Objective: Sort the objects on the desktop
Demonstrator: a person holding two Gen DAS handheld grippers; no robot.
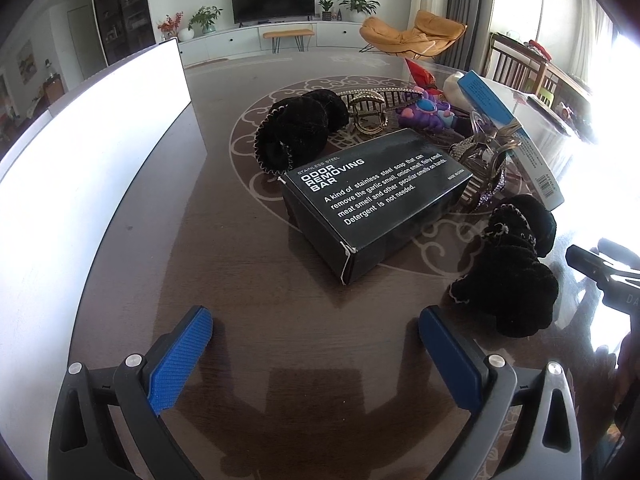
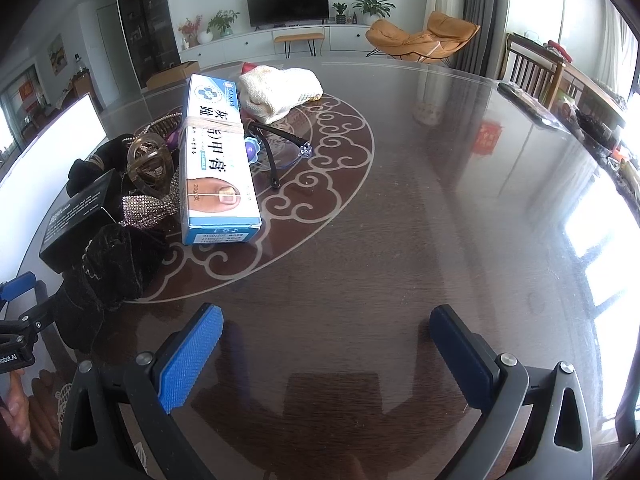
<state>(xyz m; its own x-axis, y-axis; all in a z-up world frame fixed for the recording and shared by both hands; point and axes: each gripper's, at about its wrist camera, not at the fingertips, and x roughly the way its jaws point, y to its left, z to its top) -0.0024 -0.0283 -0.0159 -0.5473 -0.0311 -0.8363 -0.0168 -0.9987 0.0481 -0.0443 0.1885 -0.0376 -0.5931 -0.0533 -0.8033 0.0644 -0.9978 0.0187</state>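
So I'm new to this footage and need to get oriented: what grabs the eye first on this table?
The black box with white lettering lies mid-table, straight ahead of the open left hand-held gripper. Black scrunchies and sparkly hair clips crowd around it. Beside the pile lies a long blue-and-white box bound with a rubber band, with dark-framed glasses next to it.

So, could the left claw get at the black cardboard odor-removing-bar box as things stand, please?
Probably yes: the left claw is open, and bare brown tabletop lies between it and the black cardboard box, whose near corner faces it unobstructed.
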